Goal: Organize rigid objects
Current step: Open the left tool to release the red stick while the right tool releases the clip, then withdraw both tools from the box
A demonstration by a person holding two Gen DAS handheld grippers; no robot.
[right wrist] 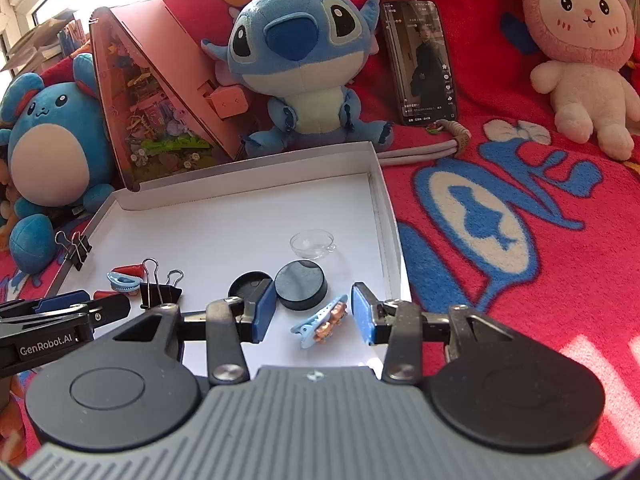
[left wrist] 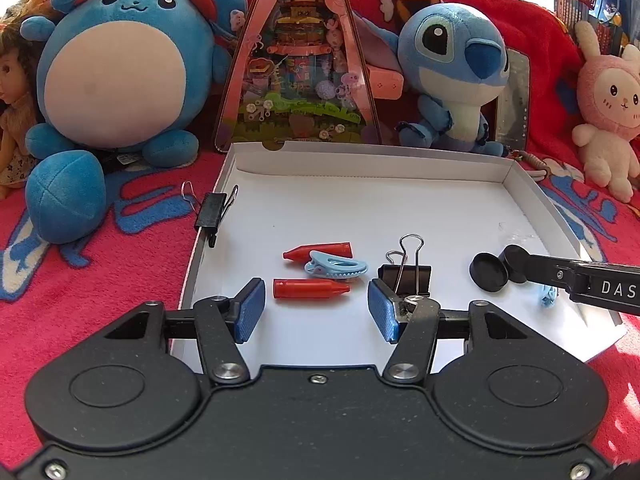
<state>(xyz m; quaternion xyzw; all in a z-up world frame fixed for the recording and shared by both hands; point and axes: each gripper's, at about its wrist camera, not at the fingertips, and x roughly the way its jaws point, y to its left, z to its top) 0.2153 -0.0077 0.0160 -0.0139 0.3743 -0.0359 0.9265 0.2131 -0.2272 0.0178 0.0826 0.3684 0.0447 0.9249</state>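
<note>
White tray [left wrist: 400, 184] on red blanket [left wrist: 100, 280] holds the small items. Left gripper [left wrist: 316, 308] jaws spread, nothing pinched; a red crayon [left wrist: 310, 289] lies between them, a binder clip [left wrist: 406, 280] just beside the right pad. Right gripper [right wrist: 314, 312] jaws spread and empty, a blue hair clip [right wrist: 320, 322] between them, a black puck [right wrist: 301, 285] just ahead.

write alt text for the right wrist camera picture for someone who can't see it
The right tongs hang open over a white tray on a red blanket, a blue hair clip lying loose between their pads. Beyond sit two black round lids, a clear dish, a binder clip and plush toys.
</note>
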